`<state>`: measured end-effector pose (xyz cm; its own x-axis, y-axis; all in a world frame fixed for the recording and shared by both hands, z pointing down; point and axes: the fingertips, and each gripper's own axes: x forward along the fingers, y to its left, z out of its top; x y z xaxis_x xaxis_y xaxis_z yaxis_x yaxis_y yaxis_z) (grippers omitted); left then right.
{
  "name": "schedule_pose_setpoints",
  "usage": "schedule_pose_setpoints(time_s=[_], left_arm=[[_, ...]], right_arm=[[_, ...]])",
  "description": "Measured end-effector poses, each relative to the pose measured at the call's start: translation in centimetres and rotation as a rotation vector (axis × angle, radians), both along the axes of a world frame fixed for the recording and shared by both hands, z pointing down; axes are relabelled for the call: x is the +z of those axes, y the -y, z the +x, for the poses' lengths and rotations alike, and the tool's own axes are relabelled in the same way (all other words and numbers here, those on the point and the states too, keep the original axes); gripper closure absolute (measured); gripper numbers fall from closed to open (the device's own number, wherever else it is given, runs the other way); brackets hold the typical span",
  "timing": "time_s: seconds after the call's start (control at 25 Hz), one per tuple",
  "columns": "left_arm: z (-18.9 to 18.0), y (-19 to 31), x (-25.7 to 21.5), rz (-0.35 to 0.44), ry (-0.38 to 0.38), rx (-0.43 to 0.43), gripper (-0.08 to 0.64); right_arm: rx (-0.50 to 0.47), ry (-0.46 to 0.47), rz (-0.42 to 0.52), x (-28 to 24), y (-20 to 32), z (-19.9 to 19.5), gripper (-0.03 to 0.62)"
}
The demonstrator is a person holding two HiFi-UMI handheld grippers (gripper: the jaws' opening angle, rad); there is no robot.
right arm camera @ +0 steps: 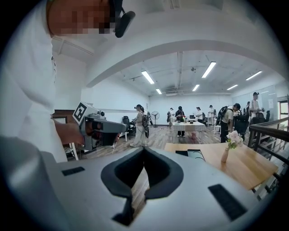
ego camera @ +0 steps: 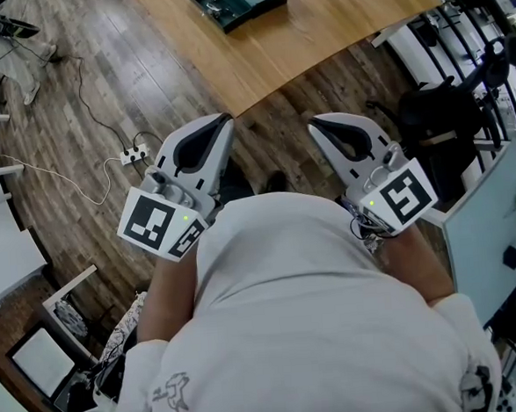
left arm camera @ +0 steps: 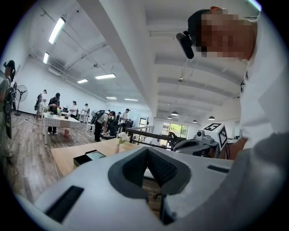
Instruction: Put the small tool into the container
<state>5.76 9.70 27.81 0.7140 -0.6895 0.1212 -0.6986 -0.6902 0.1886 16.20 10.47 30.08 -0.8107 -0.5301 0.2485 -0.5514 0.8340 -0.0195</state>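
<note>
Left gripper view: left gripper [left arm camera: 146, 151] fingers closed, empty; right gripper [right arm camera: 144, 151] fingers likewise closed, holding nothing.

The left gripper [ego camera: 220, 122] and the right gripper [ego camera: 320, 122] are light grey with dark grey fingers [ego camera: 202, 143]. Their cubes [ego camera: 158, 223] carry black-and-white square markers. Beyond the fingers, the container [ego camera: 237, 1] is dark green, the table [ego camera: 342, 19] is light wood, and the floor [ego camera: 84, 116] is dark brown planks.
</note>
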Motion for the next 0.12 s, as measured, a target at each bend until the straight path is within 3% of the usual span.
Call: schedule_pose_setpoints(time_s=[0.12], left_arm=[[0.14,0.03,0.13,-0.002,-0.001,0.001,0.554]], right_arm=[[-0.003,0.001,0.000,0.15,0.03,0.00,0.586]])
